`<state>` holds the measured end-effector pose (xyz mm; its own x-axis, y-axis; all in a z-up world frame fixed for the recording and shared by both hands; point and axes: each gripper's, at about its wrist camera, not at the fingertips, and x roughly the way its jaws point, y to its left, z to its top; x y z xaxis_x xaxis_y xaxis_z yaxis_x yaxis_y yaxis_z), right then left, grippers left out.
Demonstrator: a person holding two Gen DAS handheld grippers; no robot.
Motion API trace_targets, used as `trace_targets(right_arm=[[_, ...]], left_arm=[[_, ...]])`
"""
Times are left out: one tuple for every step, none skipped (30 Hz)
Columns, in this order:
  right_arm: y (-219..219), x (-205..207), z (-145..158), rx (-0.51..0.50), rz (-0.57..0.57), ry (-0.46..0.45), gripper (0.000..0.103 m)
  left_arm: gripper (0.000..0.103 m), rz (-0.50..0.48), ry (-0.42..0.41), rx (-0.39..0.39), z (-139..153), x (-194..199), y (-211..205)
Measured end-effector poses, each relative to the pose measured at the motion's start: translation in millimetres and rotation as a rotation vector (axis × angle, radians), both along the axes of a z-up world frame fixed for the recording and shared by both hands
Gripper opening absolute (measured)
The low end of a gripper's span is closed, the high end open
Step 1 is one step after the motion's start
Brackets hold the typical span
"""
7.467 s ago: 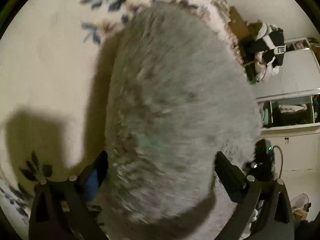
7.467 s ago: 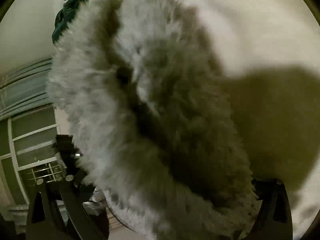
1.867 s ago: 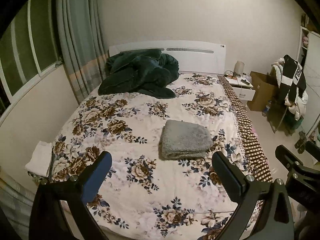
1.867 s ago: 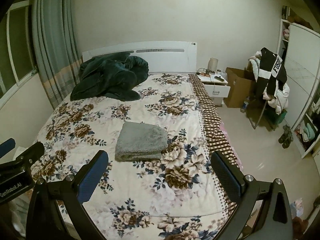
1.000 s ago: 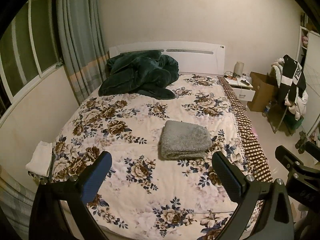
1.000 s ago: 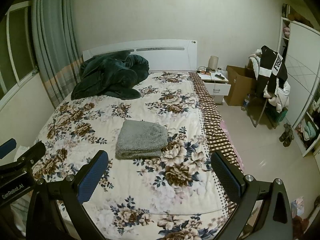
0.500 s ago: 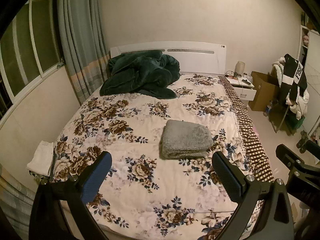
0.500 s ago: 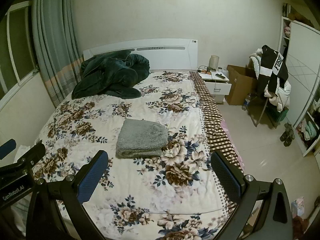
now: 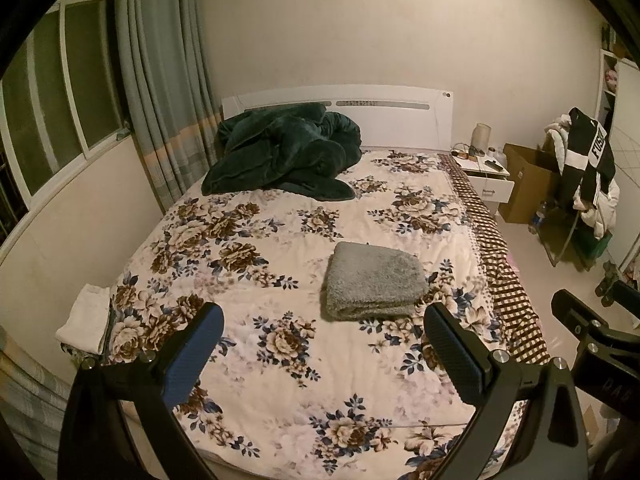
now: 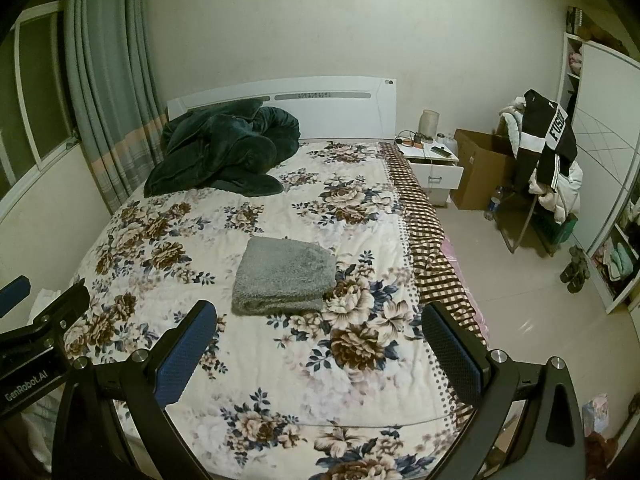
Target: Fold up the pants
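Grey fleece pants (image 9: 374,280) folded on bed (image 9: 248,360) | well beyond left gripper (image 9: 322,354), right gripper (image 10: 318,350) | both released, empty

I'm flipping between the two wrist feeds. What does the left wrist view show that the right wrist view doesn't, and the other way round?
Only the left wrist view shows the white folded cloth at the bed's left edge in full, plus the right gripper's body at its right border. Only the right wrist view shows the shoes on the floor, the open wardrobe shelves, and the left gripper's body at its left border. Both show the folded grey pants lying on the floral bedspread, the dark green blanket, the nightstand, and each view's own gripper, left gripper and right gripper, open and empty.
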<state>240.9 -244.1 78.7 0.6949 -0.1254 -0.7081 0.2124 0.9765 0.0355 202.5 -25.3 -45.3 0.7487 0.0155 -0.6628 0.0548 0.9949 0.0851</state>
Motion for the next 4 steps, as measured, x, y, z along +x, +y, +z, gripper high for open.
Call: trace_targets(right_arm=[[0.0,0.1,0.1,0.000,0.000,-0.001,0.103],[-0.9,0.1,0.0,0.001,0.001,-0.001,0.103],[-1.5,0.3,-0.2,-0.001,0.002,0.000,0.103],[-0.1,-0.1,0.0,0.000,-0.001,-0.001,0.103]], left_arm=[[0.102,0.001,-0.001,0.000,0.8,0.2,0.9],[0.102,0.001,0.001,0.000,-0.1,0.4,0.3],[0.102,-0.005,0.002,-0.003,-0.3,0.8,0.4],[0.102,-0.006,0.003,-0.004,0.6,1.1,0.9]])
